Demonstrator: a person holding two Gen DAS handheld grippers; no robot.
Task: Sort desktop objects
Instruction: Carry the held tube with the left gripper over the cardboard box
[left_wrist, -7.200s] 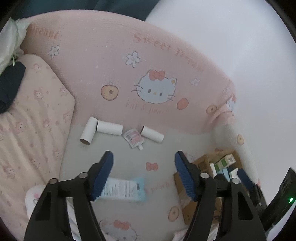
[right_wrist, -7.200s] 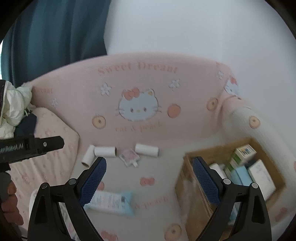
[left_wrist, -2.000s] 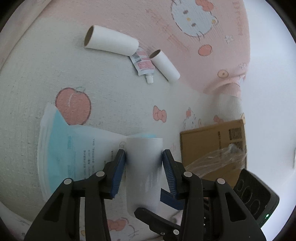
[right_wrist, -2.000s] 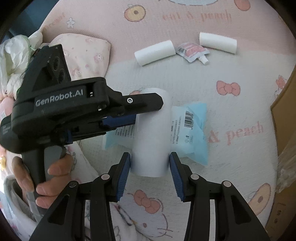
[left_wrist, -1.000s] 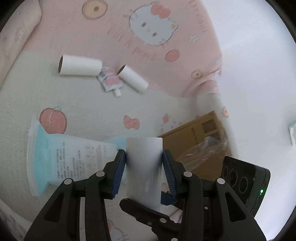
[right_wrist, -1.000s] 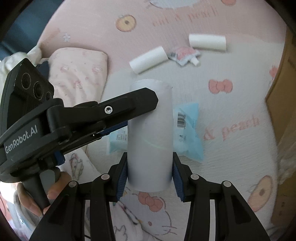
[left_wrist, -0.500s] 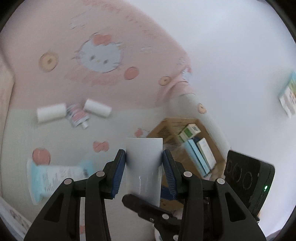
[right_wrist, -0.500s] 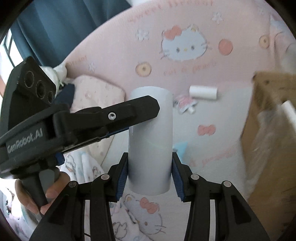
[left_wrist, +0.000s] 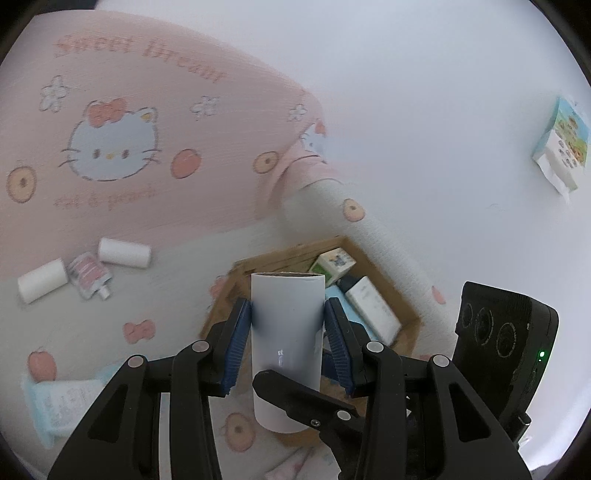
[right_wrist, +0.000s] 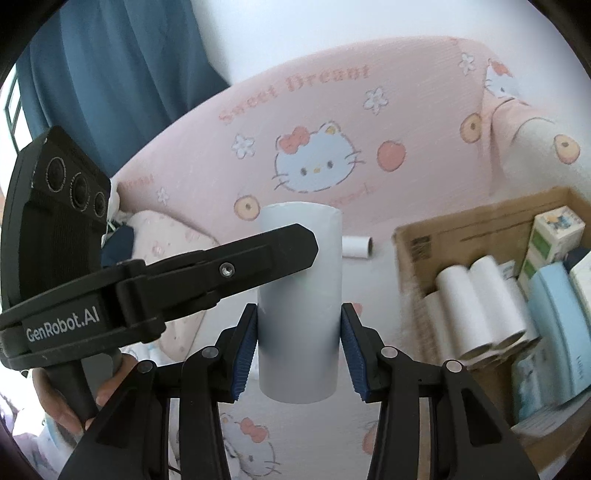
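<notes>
A white paper tube (left_wrist: 287, 339) is clamped from two sides at once. The left gripper (left_wrist: 288, 345) presses its blue pads against the tube's flanks, and the right gripper (right_wrist: 299, 349) does the same in its own view, where the tube (right_wrist: 300, 295) stands upright between the pads with its open top end uppermost. The left gripper's black finger (right_wrist: 236, 269) crosses the front of the tube in the right wrist view, and a hand (right_wrist: 110, 384) grips that tool's handle at lower left.

The tube is held in the air above the printed bed sheet (left_wrist: 74, 325), just beside the near-left edge of a cardboard box (right_wrist: 454, 229). The box is open at the top. It holds several white rolls (right_wrist: 480, 302) lying side by side at its near-left wall, with small cartons (right_wrist: 554, 229) and flat packets standing behind them; the far-left corner inside the box shows bare cardboard.

Well apart on the sheet, near the pink headboard (left_wrist: 122, 122), lie two more tubes (left_wrist: 123, 252) with a small pouch (left_wrist: 90, 275) between them. A blue packet (left_wrist: 62, 402) lies near the sheet's front edge.
</notes>
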